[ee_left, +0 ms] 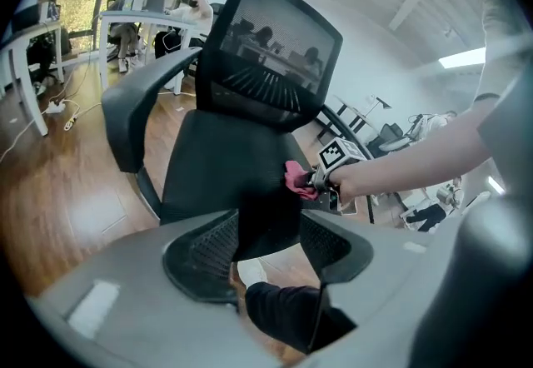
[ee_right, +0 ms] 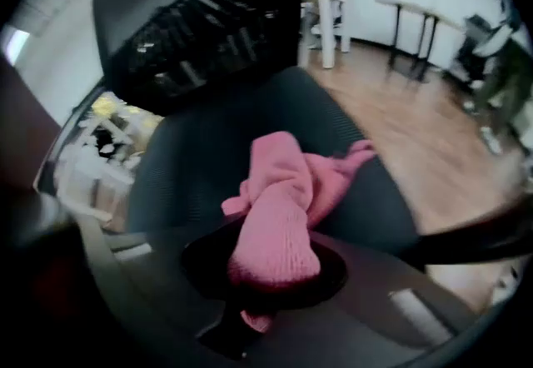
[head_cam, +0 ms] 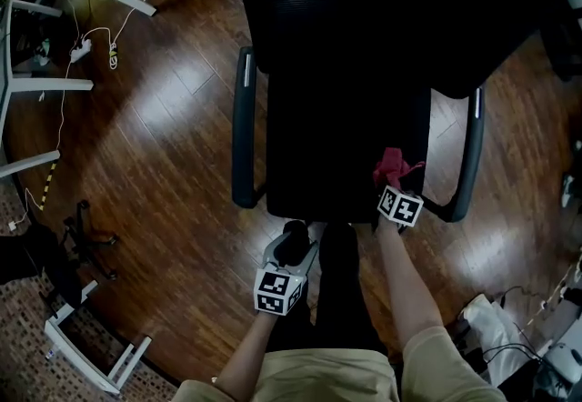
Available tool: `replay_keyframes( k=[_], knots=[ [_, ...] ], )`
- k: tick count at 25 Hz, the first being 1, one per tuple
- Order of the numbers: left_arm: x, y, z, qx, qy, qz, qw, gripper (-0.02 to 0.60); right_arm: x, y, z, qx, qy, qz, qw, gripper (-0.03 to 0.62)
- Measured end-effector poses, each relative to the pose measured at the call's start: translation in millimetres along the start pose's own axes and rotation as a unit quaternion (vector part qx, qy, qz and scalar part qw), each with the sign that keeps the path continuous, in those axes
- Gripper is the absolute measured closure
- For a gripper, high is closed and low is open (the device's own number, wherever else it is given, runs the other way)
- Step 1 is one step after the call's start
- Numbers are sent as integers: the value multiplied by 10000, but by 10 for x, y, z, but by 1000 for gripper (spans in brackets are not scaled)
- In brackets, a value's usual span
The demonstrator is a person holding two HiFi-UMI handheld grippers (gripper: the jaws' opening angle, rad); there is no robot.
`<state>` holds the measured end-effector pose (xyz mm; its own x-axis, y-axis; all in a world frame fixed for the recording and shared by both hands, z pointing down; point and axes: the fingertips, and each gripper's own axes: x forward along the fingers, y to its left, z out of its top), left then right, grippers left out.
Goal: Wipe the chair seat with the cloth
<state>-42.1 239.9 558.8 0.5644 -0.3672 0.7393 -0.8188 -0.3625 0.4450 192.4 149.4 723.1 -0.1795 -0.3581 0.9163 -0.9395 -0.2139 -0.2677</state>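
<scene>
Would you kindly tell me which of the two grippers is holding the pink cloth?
The right gripper: its jaws are shut on the pink cloth over the chair seat. The left gripper is open and empty, in front of the seat.

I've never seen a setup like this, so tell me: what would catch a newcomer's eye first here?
The bright pink cloth stands out most, pinched in the right gripper at the front right of the black chair seat. The whole chair fills the middle of the head view, on a glossy wooden floor. The left gripper hangs open and empty just before the seat's front edge.
</scene>
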Motion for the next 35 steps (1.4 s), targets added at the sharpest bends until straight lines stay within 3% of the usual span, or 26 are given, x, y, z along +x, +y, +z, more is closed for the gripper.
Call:
replay_keyframes(
  k=[1,2,4,5,7,9,11,13,16,17,19,20,22,24,26,28,30,32,33,35],
  knots=[
    [-71,50,-25,-8,-4,56,10000,362,53,540,-120,-348,173,961,9946,543],
    [-147,115,-49,-21,-9,120,9999,362,66,1131,-277,-684,389,1920,9782,543],
    [-292,263,-99,-74,-7,272,9996,362,43,2193,-614,-1216,666,3293,9340,543],
    [-352,333,-124,-120,-3,355,9993,362,49,2593,-759,-1435,729,3616,9183,543],
    [-444,446,-160,-223,5,515,9984,362,138,3107,-970,-1762,841,3709,9079,542],
    [-480,506,-169,-289,-7,622,9976,362,282,3221,-1051,-1933,922,3364,9170,542],
    [-465,499,-154,-312,-37,622,9976,362,365,2946,-975,-1859,863,2847,9365,542],
    [-425,428,-141,-270,-20,503,9984,362,324,2347,-807,-1465,666,2230,9614,542],
    [-319,252,-123,-169,26,257,9995,364,69,943,-578,-721,306,905,9928,542],
    [-272,180,-111,-157,22,173,9997,364,-61,399,-522,-465,170,326,9982,542],
    [-190,37,-96,-131,2,14,9999,364,-343,-565,-484,57,-46,-713,9974,542],
    [-162,-12,-93,-111,-9,-40,9999,364,-449,-874,-491,223,-99,-1011,9946,542],
    [-130,-16,-95,-99,-18,-55,9999,364,-511,-1049,-493,185,-118,-1145,9932,542],
    [-125,70,-115,-139,-5,18,9999,364,-408,-762,-495,-60,-120,-785,9968,543],
    [-174,151,-139,-161,26,107,9998,364,-239,-6,-568,-353,-91,363,9987,543],
    [-277,215,-135,-146,30,194,9997,364,-115,1085,-776,-836,157,1914,9778,543],
    [-392,277,-114,-154,-11,309,9994,364,-53,2151,-1044,-1396,495,3105,9390,542],
    [-477,332,-93,-220,-85,437,9988,364,29,2887,-1261,-1923,748,3597,9100,542],
    [-511,361,-91,-255,-109,493,9984,364,87,3077,-1345,-2148,849,3588,9044,542],
    [-561,414,-91,-309,-144,572,9978,364,206,3053,-1414,-2358,943,3262,9105,542]
  ],
)
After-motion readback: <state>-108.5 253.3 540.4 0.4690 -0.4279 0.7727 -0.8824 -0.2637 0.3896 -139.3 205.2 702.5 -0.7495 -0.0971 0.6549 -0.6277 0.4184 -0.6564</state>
